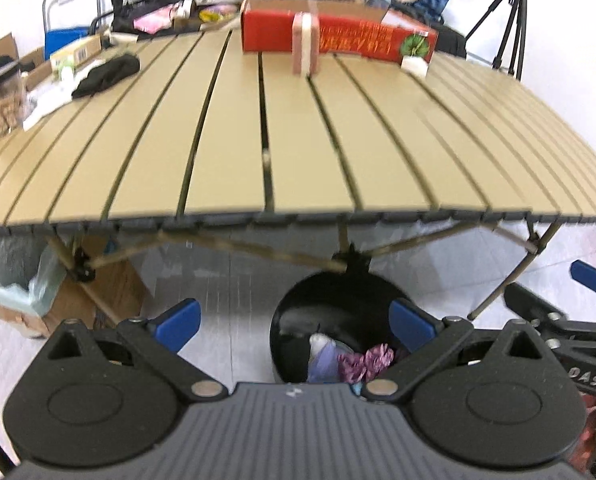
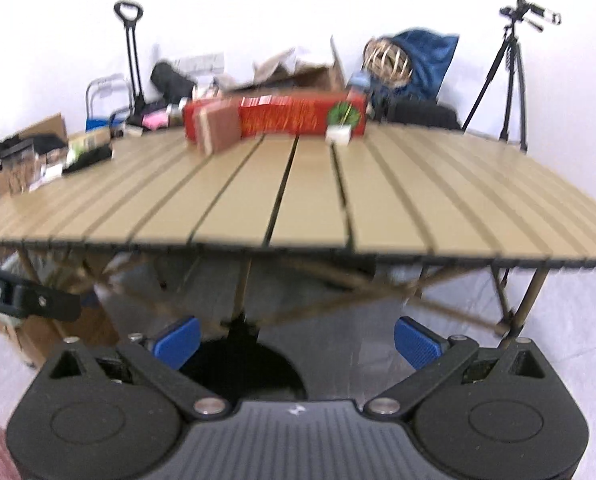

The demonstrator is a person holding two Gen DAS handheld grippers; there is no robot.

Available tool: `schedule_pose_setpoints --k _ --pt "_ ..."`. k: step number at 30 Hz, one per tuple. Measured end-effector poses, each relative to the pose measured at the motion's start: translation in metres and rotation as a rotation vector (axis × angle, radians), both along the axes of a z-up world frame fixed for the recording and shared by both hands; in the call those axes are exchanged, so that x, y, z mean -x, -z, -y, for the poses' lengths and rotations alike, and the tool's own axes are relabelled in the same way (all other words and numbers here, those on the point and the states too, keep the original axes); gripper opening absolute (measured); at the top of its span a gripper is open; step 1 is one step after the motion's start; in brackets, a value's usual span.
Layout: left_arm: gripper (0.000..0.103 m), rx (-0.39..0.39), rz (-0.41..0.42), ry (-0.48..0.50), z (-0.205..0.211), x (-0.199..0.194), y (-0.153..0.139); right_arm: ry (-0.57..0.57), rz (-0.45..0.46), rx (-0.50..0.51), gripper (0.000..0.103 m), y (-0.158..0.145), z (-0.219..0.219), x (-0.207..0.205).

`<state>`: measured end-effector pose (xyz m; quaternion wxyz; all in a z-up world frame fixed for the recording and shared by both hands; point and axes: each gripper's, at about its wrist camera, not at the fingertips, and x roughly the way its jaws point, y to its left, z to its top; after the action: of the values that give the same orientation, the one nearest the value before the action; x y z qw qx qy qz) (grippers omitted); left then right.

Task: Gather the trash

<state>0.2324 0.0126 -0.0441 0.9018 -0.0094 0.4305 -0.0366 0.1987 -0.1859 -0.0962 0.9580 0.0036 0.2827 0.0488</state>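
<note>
While both grippers gape, black bin upright, crumpled trash inside.

Tan slatted table: red box, pink-white block, black cloth on top.

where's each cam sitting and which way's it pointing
Left wrist: on the left gripper, low before the table, facing across it and down into the black bin holding trash; its own open blue fingers show, and the right gripper at the right edge.
Right wrist: on the right gripper, same heading, level with the table edge; its own open fingers show.
Both share the table, red box, tripod and bin.
</note>
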Motion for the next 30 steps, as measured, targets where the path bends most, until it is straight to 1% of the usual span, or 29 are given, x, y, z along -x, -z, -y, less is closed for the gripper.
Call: schedule_pose_setpoints --k 6,12,21,25,30 --pt "0.103 0.012 0.066 -0.002 0.009 -0.024 -0.028 0.033 0.092 -0.005 0.103 -0.033 0.019 -0.008" --pt "0.103 0.021 0.122 -0.012 0.020 -0.056 -0.050 0.055 0.145 -0.021 0.103 -0.054 0.035 -0.032" --pt "0.103 0.059 0.172 -0.069 0.022 -0.120 -0.066 0.065 0.178 -0.039 0.103 -0.071 0.045 -0.083" --pt "0.103 0.080 0.199 -0.097 0.020 -0.152 -0.068 0.070 0.182 -0.046 0.103 -0.077 0.049 -0.108" --pt "0.103 0.086 0.233 -0.102 0.023 -0.190 -0.069 0.075 0.178 -0.057 0.103 -0.083 0.055 -0.138"
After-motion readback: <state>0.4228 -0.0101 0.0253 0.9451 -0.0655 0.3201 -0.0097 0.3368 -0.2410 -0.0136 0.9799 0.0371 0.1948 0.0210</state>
